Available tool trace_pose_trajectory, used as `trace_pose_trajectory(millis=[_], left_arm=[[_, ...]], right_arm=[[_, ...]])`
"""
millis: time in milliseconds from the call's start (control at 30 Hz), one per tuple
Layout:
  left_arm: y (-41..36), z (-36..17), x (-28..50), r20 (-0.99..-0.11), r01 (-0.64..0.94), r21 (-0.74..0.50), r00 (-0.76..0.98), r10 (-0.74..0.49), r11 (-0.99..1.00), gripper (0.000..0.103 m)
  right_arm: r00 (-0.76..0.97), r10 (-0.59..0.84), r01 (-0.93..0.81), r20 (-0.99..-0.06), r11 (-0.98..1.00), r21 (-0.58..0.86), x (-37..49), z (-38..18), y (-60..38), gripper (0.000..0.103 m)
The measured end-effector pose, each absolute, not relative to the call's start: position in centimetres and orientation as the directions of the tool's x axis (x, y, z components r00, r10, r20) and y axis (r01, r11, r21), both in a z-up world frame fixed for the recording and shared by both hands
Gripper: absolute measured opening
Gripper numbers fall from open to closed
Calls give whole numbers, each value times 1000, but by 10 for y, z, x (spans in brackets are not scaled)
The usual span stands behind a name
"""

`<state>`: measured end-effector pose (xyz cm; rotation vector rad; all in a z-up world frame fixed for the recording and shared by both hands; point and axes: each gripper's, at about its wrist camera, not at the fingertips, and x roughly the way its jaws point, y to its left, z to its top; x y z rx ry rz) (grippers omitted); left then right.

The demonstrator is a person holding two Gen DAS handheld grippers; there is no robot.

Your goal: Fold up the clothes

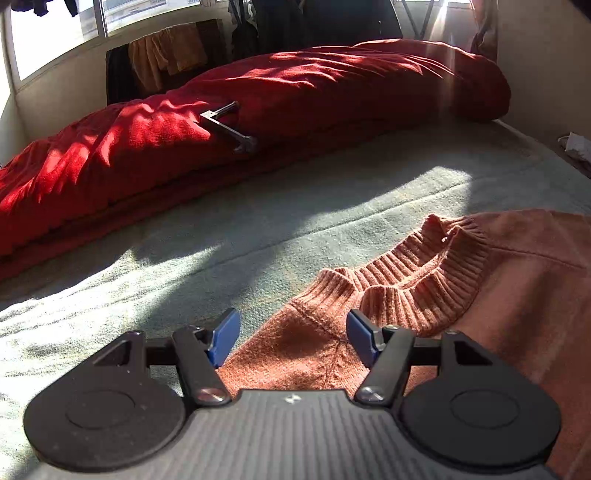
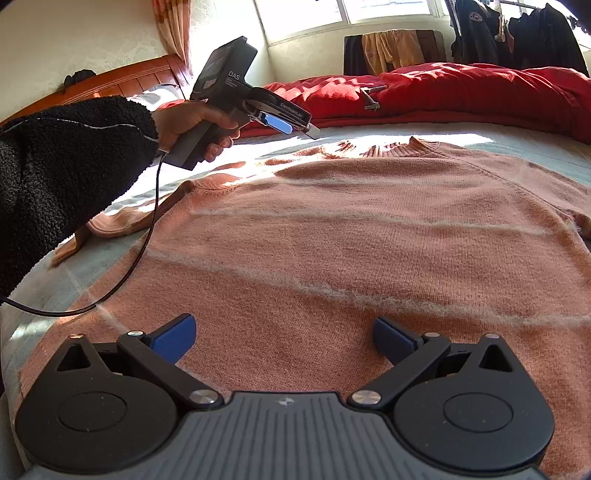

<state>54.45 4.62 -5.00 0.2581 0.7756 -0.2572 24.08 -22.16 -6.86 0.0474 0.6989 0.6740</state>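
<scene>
A salmon-pink knit sweater [image 2: 332, 229] lies flat on the bed, its ribbed collar [image 1: 424, 266] towards the red duvet. Its left sleeve [image 2: 110, 221] lies bunched at the sweater's edge. My left gripper [image 1: 291, 321] is open just above the shoulder beside the collar, with nothing pinched between its blue pads. The right wrist view shows that left gripper [image 2: 299, 125] held in a hand with a black fleece sleeve [image 2: 55, 177], clear of the cloth. My right gripper [image 2: 284, 328] is open over the lower body of the sweater, holding nothing.
A pale green sheet [image 1: 258, 221] covers the bed. A rolled red duvet [image 1: 295, 92] lies along the far side with a dark metal bracket [image 1: 229, 125] on it. A black cable [image 2: 147, 229] hangs from the left gripper. A wooden headboard [image 2: 110, 81] stands left; hung clothes [image 2: 517, 33] by the window.
</scene>
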Motion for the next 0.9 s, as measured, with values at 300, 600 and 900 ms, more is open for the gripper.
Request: trace_pose_trajectory(millis=[300,600,900], left_arm=[[45,-70,550,-743,385,42,629,-229,922,35],[34,-62,551,-716,229,135,695,-65,964,26],[16,-18,518,-705,236,90,702,-105,968,55]], right_arm=[[559,601,-562,-571,781,272,240,-71,-224,103],[564,595,-561,-573,785,263,240,-71,-223,103],[571,596,-552,-565,788,273,237,-64,-226,103]])
